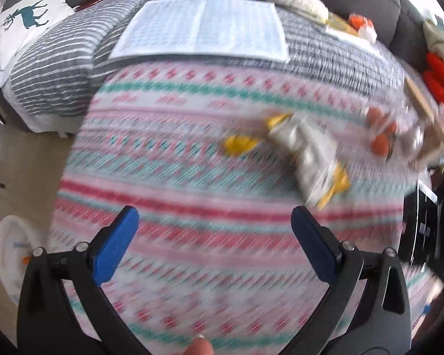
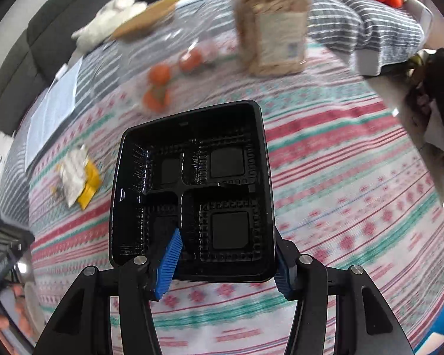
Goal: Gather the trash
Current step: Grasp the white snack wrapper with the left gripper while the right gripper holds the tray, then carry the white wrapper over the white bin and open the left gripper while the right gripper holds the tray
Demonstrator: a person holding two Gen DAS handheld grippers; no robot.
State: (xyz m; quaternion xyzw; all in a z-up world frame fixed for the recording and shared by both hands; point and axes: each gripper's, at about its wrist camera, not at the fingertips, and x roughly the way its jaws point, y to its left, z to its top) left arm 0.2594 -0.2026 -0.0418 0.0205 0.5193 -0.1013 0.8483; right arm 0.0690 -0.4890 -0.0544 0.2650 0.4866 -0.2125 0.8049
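in the left wrist view the left gripper hangs over the patterned blanket with its blue pads spread wide and nothing between them. a fingertip shows at the very bottom edge. beyond the pads, to the right, a crumpled silver and yellow wrapper lies flat on the blanket, blurred. further right a clear bag of small orange fruit rests near the blanket's right edge. past the blanket lies a grey striped cover with a white printed sheet on it, and at the far left a white pillow with a deer print.

in the right wrist view the right gripper is clamped on the near part of a black plastic tray with divided compartments. the left pad sits inside the tray against its central divider and the right pad presses on the outer right wall. the tray is held tilted up so its open compartments face the camera, above the blanket. left of the tray the wrapper lies on the blanket, well apart from it. beyond the tray sit the orange fruit, and further right stands a clear jar of pale snacks, upright. at the far left, a dark sofa runs behind the bedding.
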